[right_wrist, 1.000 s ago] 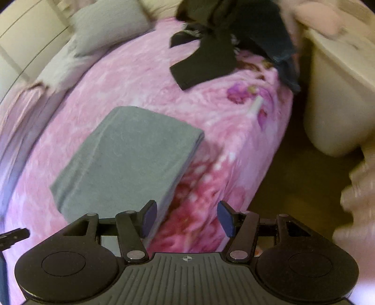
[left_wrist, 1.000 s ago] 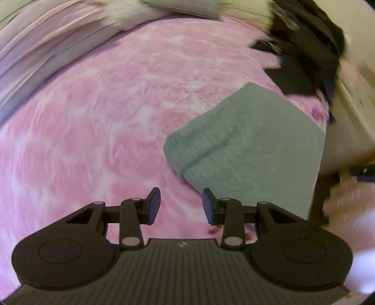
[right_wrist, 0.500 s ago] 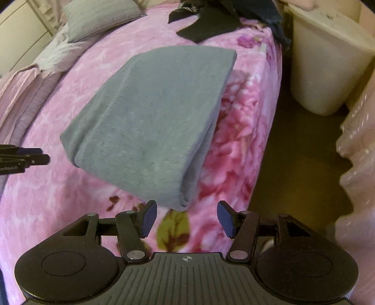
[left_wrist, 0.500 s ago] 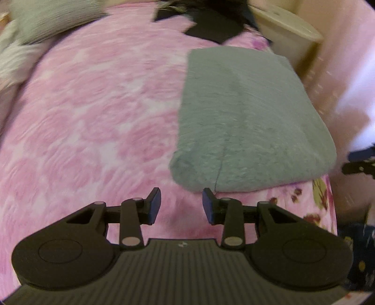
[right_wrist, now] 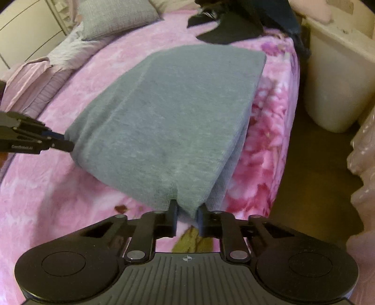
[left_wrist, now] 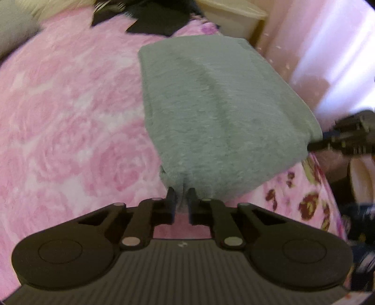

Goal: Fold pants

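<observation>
The grey pants [right_wrist: 173,117], already folded into a thick rectangular bundle, are seen lying on the pink floral blanket [left_wrist: 70,140] of the bed, close to its right-hand edge, with the near end raised slightly off the blanket. The near left corner of the bundle is pinched by the left gripper [left_wrist: 181,199], its jaws drawn narrow on the cloth; the near right corner is clamped likewise by the right gripper [right_wrist: 186,217], all layers appearing to be taken between the jaws. The step in hand is judged to be one more fold, or a carry of the near end toward the far edge. For this to be done well, both corners should be lifted together and level, so that the layers are not sheared apart; tension across the near hem should be kept even, and the hem laid flush on the far edge before release. Dark clothes [right_wrist: 236,25] are noted at the far end of the bed, a grey pillow [right_wrist: 117,16] at the far left corner, and a pale bin [right_wrist: 337,77] on the floor beside the bed.
</observation>
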`<state>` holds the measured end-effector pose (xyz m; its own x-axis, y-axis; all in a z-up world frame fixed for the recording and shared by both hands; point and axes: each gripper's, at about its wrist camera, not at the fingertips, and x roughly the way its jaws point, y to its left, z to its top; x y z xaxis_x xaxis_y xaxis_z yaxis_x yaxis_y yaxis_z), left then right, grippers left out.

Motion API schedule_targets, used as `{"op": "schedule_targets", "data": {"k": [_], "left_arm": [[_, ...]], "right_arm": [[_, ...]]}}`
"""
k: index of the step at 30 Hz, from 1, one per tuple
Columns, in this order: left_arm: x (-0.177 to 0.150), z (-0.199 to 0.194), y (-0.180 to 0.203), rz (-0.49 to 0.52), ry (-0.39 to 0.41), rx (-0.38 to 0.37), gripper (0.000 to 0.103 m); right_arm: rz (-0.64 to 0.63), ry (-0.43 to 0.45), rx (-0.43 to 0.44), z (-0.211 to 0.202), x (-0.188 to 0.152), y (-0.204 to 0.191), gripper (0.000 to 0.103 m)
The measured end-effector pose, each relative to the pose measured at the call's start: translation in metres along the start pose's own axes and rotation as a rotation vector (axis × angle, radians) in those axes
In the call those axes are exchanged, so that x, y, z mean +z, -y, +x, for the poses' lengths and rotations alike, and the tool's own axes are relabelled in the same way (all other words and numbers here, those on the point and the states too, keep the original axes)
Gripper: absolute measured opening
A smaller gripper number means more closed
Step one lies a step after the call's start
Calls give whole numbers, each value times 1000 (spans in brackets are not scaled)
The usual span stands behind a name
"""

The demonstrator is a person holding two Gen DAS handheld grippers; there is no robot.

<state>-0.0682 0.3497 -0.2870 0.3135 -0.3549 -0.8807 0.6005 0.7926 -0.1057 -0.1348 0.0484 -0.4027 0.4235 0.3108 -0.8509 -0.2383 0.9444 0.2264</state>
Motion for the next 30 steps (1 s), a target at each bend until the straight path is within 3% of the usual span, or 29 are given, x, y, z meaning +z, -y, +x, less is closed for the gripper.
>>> {"op": "schedule_targets", "data": {"k": [3, 5, 8, 12, 14, 17, 19, 21, 22, 23, 26, 28, 30], "left_arm": [[-7, 2, -12, 37, -31, 52, 1], [-11, 6, -20, 14, -49, 23, 2], [-7, 4, -10, 30, -32, 39, 2], [-12, -4, -30, -76, -53, 32, 7], [-9, -16, -43, -146, -4, 20, 17], [7, -18, -48, -244, 68, -36, 22], [20, -8, -43, -261, 88, -81, 25], [31, 11, -36, -272, 77, -86, 25], [33, 19, -35, -289, 72, -83, 12], [34, 26, -36, -313, 69, -75, 5], [27, 37, -37, -326, 62, -34, 7], [24, 42, -34, -360, 44, 6, 8], [27, 33, -28, -387, 54, 88, 18]], "right_arm": [[-25, 11, -14, -4, -4, 5, 7], [-45, -23, -25, 7, -10, 7, 7], [-85, -56, -31, 8, -2, -3, 11], [-29, -106, -44, -6, 10, 9, 29], [69, -62, -30, -20, 18, 25, 47], [214, 27, -10, -26, 34, 42, 54], [258, 23, 1, -15, 44, 48, 54], [295, 20, 22, -2, 47, 52, 47], [309, 9, 40, 5, 47, 55, 12], [324, 3, 52, 9, 45, 58, 2], [307, 27, 19, 8, 39, 60, 2], [273, -1, -35, 14, 34, 55, 2], [207, -22, -80, 13, 41, 46, 4]]}}
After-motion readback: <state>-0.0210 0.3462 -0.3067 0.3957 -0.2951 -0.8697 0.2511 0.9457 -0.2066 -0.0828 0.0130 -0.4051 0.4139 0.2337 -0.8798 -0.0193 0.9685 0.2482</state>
